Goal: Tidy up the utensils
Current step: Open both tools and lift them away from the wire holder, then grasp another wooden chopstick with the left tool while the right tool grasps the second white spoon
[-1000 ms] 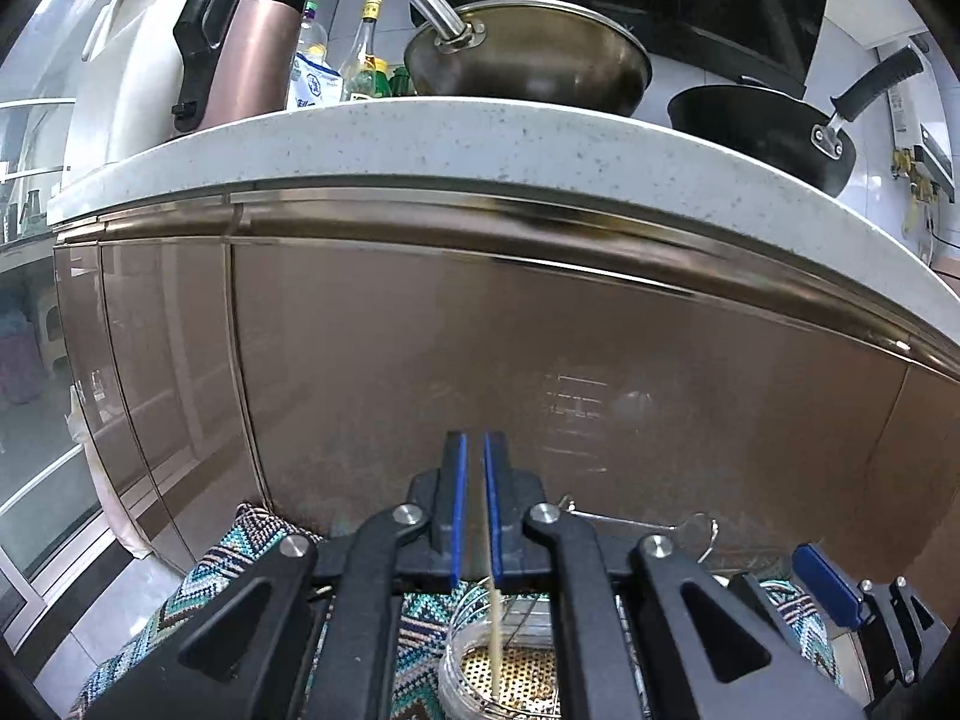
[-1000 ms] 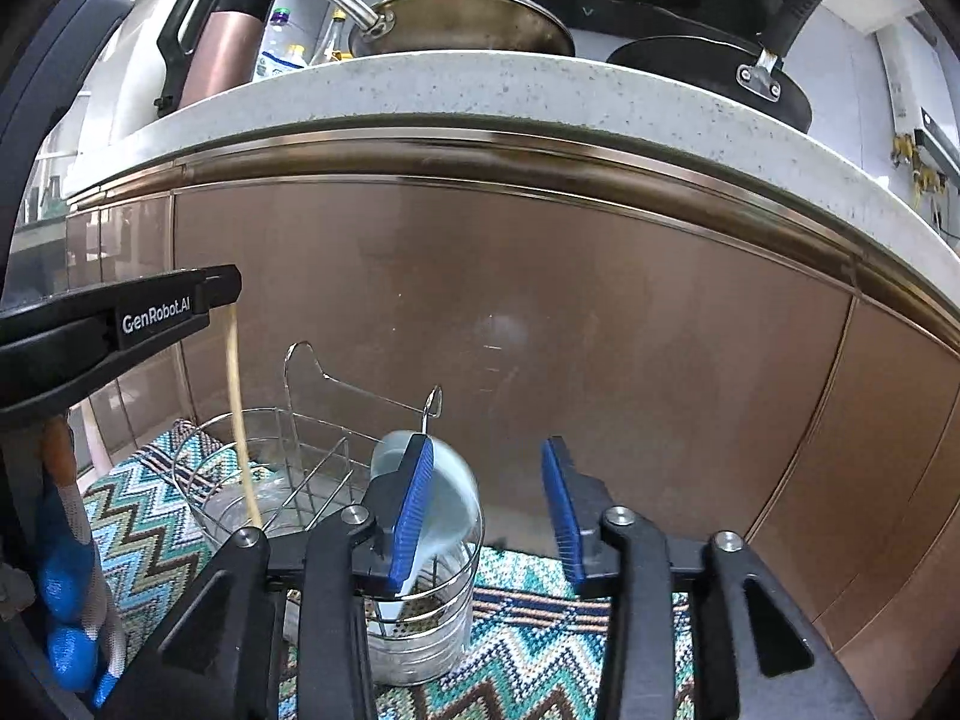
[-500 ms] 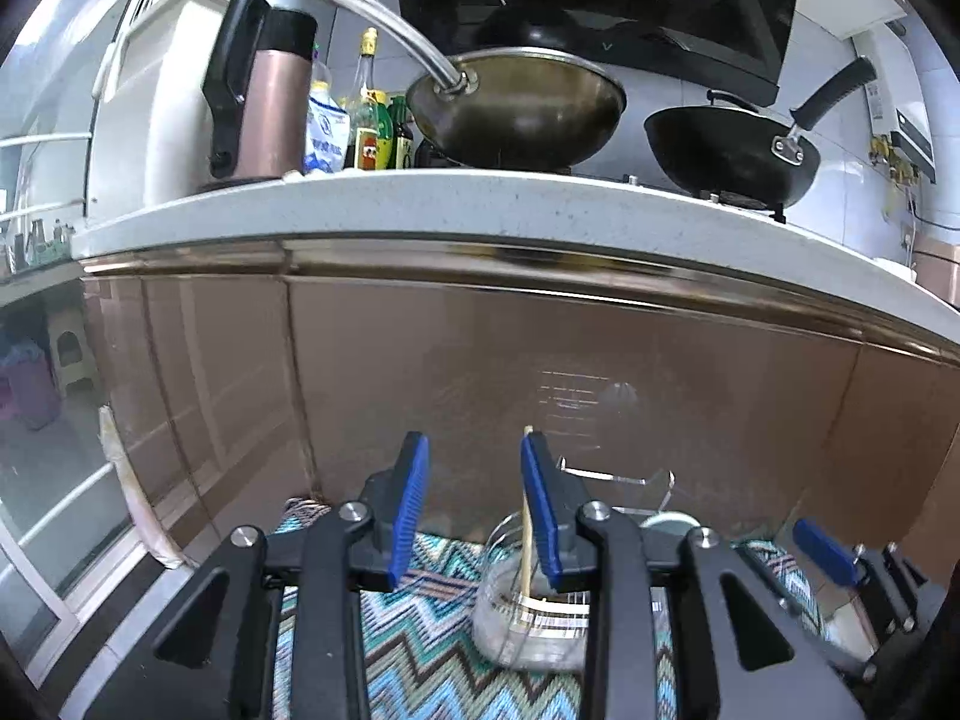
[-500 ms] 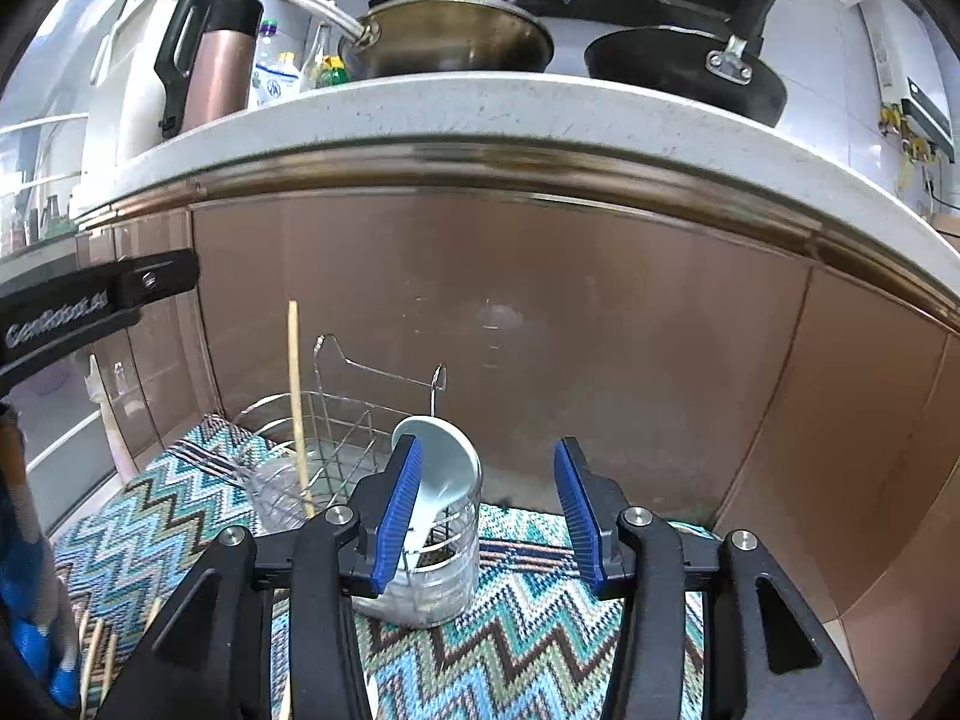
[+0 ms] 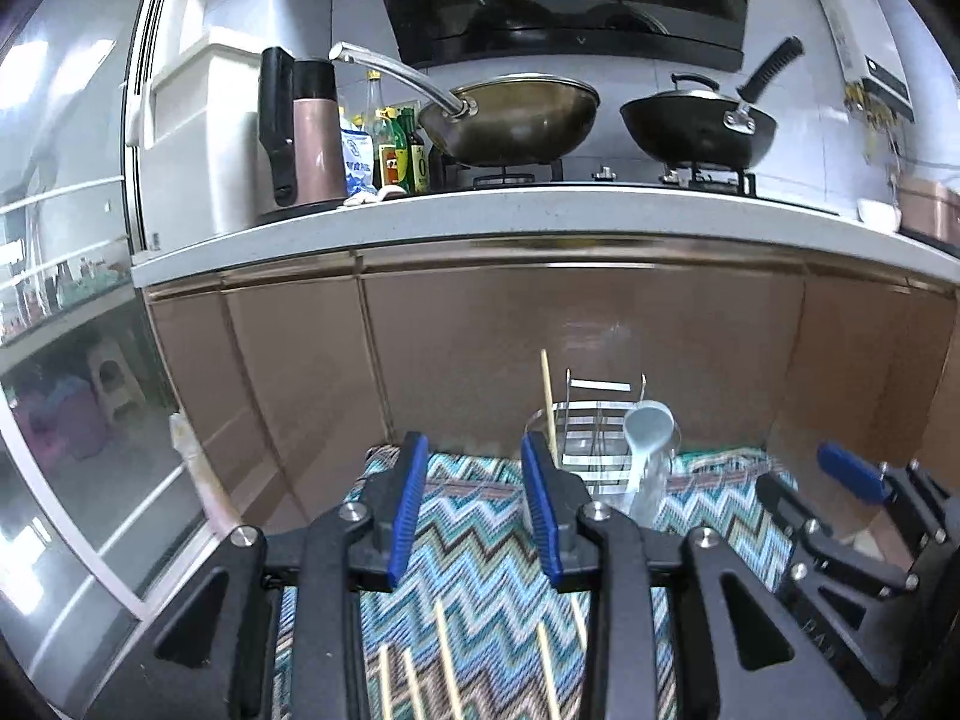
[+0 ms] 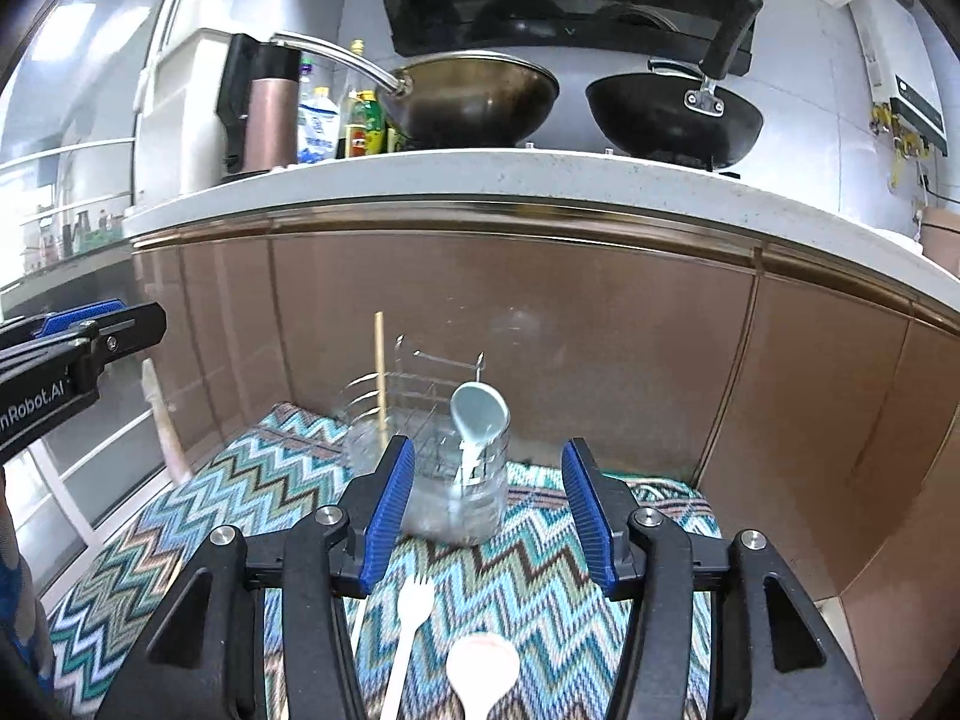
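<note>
The white fork lies lengthwise on the mat, just under the right hand-held gripper, whose empty jaws are opening; the left hand-held gripper gapes empty.

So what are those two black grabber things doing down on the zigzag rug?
A person is sorting utensils with a grabber in each hand. Both the left gripper and the right gripper hold nothing; the right one's jaws are opening. One chopstick stands in a clear cup and a pale blue spoon in another, beside a wire rack. A white fork, a white spoon and more chopsticks lie on the rug.
</note>
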